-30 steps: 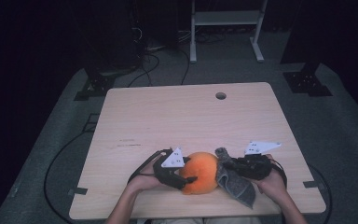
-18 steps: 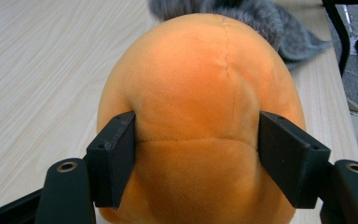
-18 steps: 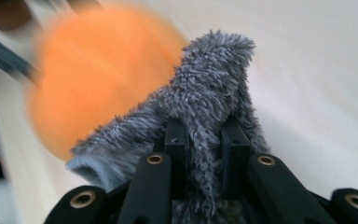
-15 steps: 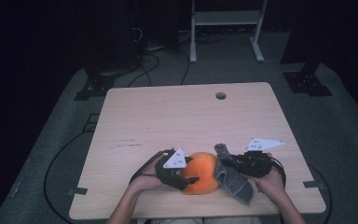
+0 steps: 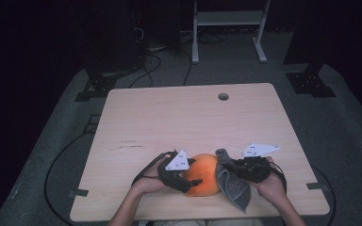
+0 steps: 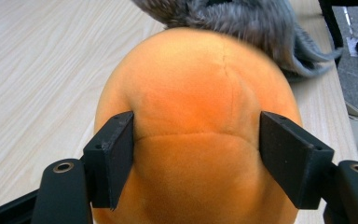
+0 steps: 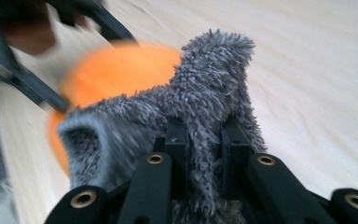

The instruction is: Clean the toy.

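Plush orange ball [image 5: 202, 175] sits on the worktop [image 5: 188, 122] at its near edge. Left gripper [image 6: 196, 154] has just been opening, yet both pads touch the ball's sides. Right gripper [image 7: 204, 140], just right of the ball, clenches a grey fuzzy cloth [image 7: 205, 98] draped against it.

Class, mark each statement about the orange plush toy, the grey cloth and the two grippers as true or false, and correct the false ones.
1. The right gripper is shut on the grey fuzzy cloth. True.
2. The orange plush toy sits between the left gripper's jaws. True.
3. The orange plush toy lies at the table's far edge, by the round hole. False: it lies near the person's edge of the wooden table.
4. The grey fuzzy cloth is on the floor. False: it hangs from the right gripper against the toy.
5. The left gripper's jaws have just been closing. False: they have just been opening, toy between them.
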`<state>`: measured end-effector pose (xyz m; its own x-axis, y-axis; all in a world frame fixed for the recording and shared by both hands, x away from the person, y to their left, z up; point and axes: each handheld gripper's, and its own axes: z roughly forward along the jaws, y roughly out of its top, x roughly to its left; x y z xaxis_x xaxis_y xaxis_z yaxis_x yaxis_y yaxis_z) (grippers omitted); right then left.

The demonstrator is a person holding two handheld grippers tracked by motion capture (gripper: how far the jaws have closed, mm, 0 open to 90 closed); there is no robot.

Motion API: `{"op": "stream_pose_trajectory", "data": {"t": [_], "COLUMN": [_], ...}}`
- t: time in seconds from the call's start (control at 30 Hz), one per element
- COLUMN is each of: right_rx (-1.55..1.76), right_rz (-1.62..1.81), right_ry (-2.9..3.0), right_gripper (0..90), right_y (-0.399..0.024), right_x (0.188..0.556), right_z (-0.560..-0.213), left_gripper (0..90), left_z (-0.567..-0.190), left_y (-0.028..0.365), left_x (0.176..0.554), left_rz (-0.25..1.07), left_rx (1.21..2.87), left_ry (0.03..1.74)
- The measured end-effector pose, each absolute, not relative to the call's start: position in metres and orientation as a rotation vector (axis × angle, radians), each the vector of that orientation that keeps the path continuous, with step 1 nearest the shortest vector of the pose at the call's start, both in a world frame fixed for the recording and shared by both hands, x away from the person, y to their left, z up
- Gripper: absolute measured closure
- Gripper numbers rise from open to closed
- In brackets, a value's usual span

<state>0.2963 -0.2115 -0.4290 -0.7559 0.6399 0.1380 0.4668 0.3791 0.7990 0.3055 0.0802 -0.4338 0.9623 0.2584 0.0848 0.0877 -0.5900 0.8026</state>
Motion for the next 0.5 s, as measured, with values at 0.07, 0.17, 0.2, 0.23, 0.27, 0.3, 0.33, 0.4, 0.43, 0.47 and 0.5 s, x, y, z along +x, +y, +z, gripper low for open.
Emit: {"op": "stream_pose_trajectory", "data": {"t": [0.07, 0.17, 0.2, 0.23, 0.27, 0.3, 0.33, 0.4, 0.43, 0.47, 0.5], "right_rx": [1.04, 1.031, 1.026, 1.031, 1.043, 1.08, 1.126, 1.175, 1.198, 1.198, 1.197], "right_rz": [1.338, 1.431, 1.436, 1.423, 1.414, 1.446, 1.507, 1.563, 1.587, 1.565, 1.55], "right_ry": [2.437, 2.412, 2.426, 2.45, 2.461, 2.491, 2.507, 2.503, 2.506, 2.487, 2.464], "right_gripper": [76.4, 76.3, 76.1, 76.0, 75.9, 75.8, 75.9, 76.3, 76.4, 76.5, 76.6], "right_y": [-0.218, -0.218, -0.217, -0.215, -0.213, -0.214, -0.217, -0.222, -0.224, -0.226, -0.228], "right_x": [0.299, 0.3, 0.3, 0.301, 0.302, 0.304, 0.306, 0.307, 0.307, 0.306, 0.305], "right_z": [-0.432, -0.423, -0.423, -0.425, -0.428, -0.433, -0.435, -0.433, -0.432, -0.431, -0.429], "left_gripper": [24.8, 6.0, 4.7, 4.7, 5.1, 7.4, 10.1, 22.7, 27.9, 31.9, 32.6], "left_z": [-0.433, -0.426, -0.426, -0.427, -0.43, -0.434, -0.435, -0.429, -0.426, -0.423, -0.421], "left_y": [0.079, 0.077, 0.076, 0.075, 0.072, 0.07, 0.069, 0.069, 0.069, 0.068, 0.063], "left_x": [0.307, 0.315, 0.316, 0.317, 0.317, 0.316, 0.315, 0.311, 0.308, 0.306, 0.303], "left_rz": [0.243, 0.255, 0.246, 0.232, 0.183, 0.161, 0.167, 0.207, 0.269, 0.302, 0.397], "left_rx": [2.201, 2.21, 2.206, 2.21, 2.235, 2.253, 2.245, 2.209, 2.155, 2.124, 2.096], "left_ry": [0.259, 0.388, 0.409, 0.416, 0.415, 0.401, 0.388, 0.34, 0.317, 0.3, 0.249]}}
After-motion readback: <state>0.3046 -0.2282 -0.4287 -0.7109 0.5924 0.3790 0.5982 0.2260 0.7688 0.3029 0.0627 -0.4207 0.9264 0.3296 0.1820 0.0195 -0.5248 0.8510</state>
